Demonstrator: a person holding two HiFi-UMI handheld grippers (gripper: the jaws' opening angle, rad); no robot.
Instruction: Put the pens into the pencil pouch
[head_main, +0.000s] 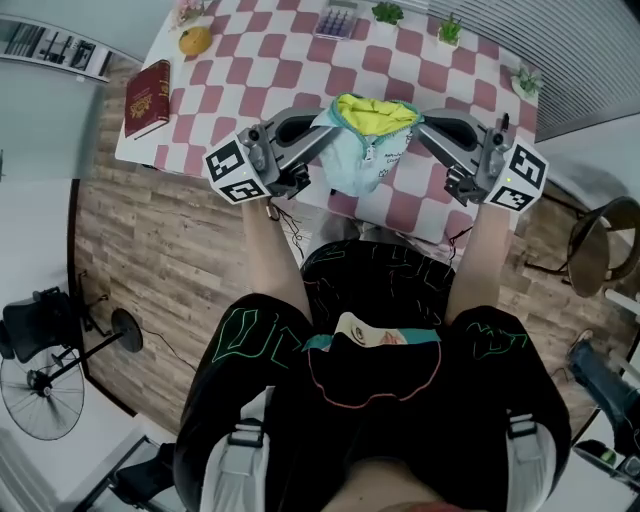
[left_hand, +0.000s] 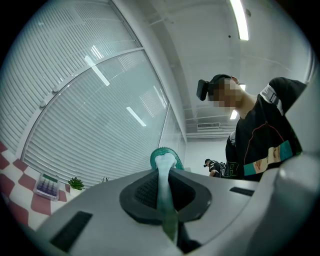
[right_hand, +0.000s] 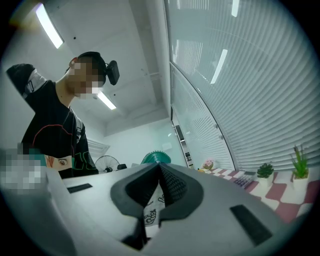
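Seemingly late on: left claw and right claw each clamp an edge of the pale-blue, yellow-lined fabric pencil pouch, held above the pink-checked table; no pens show, so perhaps only closing remains.

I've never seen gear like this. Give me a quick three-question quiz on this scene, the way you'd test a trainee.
1. Multiple choice: what do the left gripper and the right gripper both pinch?
A) a pen
B) the pouch
C) nothing

2. True or false: in the head view, the red book lies near the left corner of the table, apart from the pouch.

3. Fill in: the lining that shows at the pouch's open mouth is ____.

Key: 1 B; 2 true; 3 yellow.
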